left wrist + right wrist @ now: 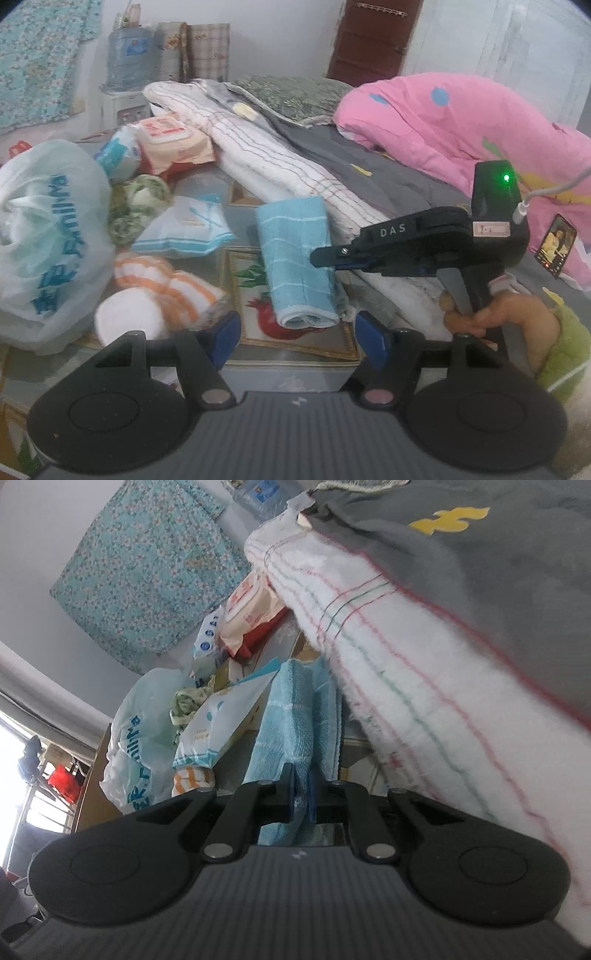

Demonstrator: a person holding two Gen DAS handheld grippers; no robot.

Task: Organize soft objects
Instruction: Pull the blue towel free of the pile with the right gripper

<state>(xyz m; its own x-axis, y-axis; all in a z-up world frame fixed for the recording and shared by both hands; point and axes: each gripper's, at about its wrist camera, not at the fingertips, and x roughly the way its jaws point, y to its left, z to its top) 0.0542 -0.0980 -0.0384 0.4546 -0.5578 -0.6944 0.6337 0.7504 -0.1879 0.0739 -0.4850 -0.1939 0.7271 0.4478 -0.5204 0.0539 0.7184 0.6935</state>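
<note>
A: Blue terry, pale stripes — the folded blue towel (295,258) lies on the table (295,354) between the white striped blanket (266,155) and the tissue pack (184,229). Grip status?

B: Right gripper (302,794): jaws shut tight on a fold of the blue towel (291,720). In its own view the cloth passes between the blue pads (294,797) and hangs below them. In the left wrist view the same gripper (317,256) comes in from the right, its tip at the towel's right edge, about mid-length.

A: Left gripper?

B: Left gripper (297,332): fingers moderately wide, nothing between them. Its pads (225,332) stand either side of the towel's near end; whether they touch it, I cannot tell.

A: Orientation of the towel?

B: Long axis runs from near to far in the left view, slightly tilted leftward at the far end. Rolled or folded end faces the left camera; the far end rests against the blanket.

A: Neighbours?

B: Orange-striped towel (166,288) to the left, touching the plastic bag (48,240). Green crumpled cloth (136,206) behind the tissue pack. Pink quilt (461,122) well apart, on the grey bedding (388,173). A hand (491,314) holds the right gripper's handle.
</note>
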